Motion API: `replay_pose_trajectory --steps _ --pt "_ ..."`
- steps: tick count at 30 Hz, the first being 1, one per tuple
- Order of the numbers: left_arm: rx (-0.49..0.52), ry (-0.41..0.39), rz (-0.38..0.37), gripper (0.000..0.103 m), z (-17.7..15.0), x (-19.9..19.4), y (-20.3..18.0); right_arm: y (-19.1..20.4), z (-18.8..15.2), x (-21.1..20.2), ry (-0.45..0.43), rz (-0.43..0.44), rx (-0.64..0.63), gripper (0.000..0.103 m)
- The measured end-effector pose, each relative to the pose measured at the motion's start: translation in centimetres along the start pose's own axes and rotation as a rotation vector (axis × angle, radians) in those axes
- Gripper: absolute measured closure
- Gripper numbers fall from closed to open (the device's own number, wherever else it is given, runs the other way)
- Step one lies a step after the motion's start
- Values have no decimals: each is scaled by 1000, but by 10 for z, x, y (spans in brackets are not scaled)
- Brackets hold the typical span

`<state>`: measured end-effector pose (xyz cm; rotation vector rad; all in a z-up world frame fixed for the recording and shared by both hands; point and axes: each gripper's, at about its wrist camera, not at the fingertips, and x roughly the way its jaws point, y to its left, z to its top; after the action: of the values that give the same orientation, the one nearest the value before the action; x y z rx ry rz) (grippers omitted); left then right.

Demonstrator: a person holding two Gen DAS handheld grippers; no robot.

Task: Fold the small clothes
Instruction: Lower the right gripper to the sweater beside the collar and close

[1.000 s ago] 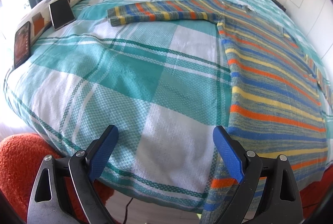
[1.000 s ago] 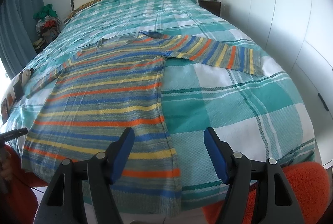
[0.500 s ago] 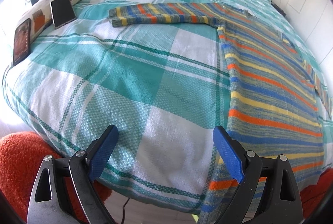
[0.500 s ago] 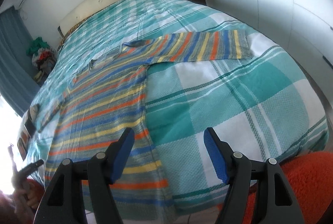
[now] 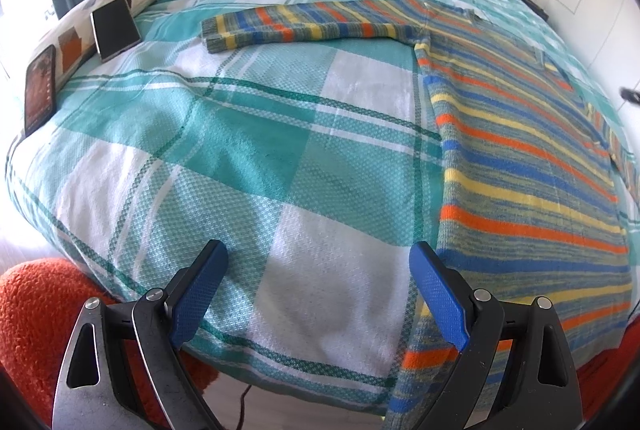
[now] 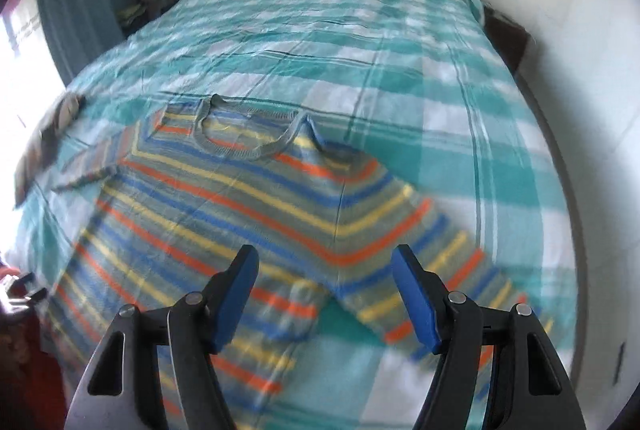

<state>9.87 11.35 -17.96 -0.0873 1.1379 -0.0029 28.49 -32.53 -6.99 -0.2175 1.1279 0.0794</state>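
The striped sweater's (image 6: 224, 214) right sleeve (image 6: 432, 270) runs crosswise just ahead of the wide-open, empty right gripper (image 6: 324, 294), nearer than the equally wide-open left gripper (image 5: 320, 290).

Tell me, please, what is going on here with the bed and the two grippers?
A person holding a two-finger gripper in each hand is about to fold a striped sweater spread flat on a teal checked bedspread, sleeves out to the sides. The left gripper hangs open over the near edge of the bed beside the sweater's hem. The right gripper is open above the sweater's body, near one sleeve. Neither grips anything, and no fold is made yet.
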Motion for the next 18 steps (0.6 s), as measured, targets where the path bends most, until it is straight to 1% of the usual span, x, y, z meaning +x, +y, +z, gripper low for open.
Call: replay_pose_trajectory --steps 1,2,4,5,8,9,10,11,12,13,14,15,16,17,18 --pt "-2 4 1 10 0 1 1 2 20 19 29 -19 -74 35" --pt "-4 8 2 10 1 2 1 0 32 36 52 -20 -125 35" --pt "-7 14 5 10 2 4 2 -1 54 71 119 0 -216 40" --pt "-7 17 7 9 3 5 2 -3 60 87 151 -5 -255 44" --pt "-7 26 12 7 5 10 1 -5 70 126 211 -12 -332 47" --pt "-3 29 17 7 6 12 0 -5 72 136 222 -6 -349 49" --pt "5 34 25 6 7 14 -1 -4 74 147 240 19 -358 51" --pt "12 38 31 6 7 16 -3 -3 75 154 263 62 -359 68" --pt "21 40 39 5 8 18 -5 0 75 165 300 60 -379 99" --pt "25 39 45 5 8 19 -6 -1 77 173 317 31 -379 100" --pt "28 38 49 4 9 19 -7 -6 83 175 309 21 -353 100" --pt "28 37 50 4 8 19 -7 -13 90 176 285 -8 -323 101" --pt "27 36 50 4 8 19 -7 -27 98 176 251 -56 -260 101" --pt "28 36 50 3 8 20 -7 -36 101 177 244 -51 -196 101" --pt "29 38 51 3 8 20 -7 -38 99 182 258 -50 -178 101"
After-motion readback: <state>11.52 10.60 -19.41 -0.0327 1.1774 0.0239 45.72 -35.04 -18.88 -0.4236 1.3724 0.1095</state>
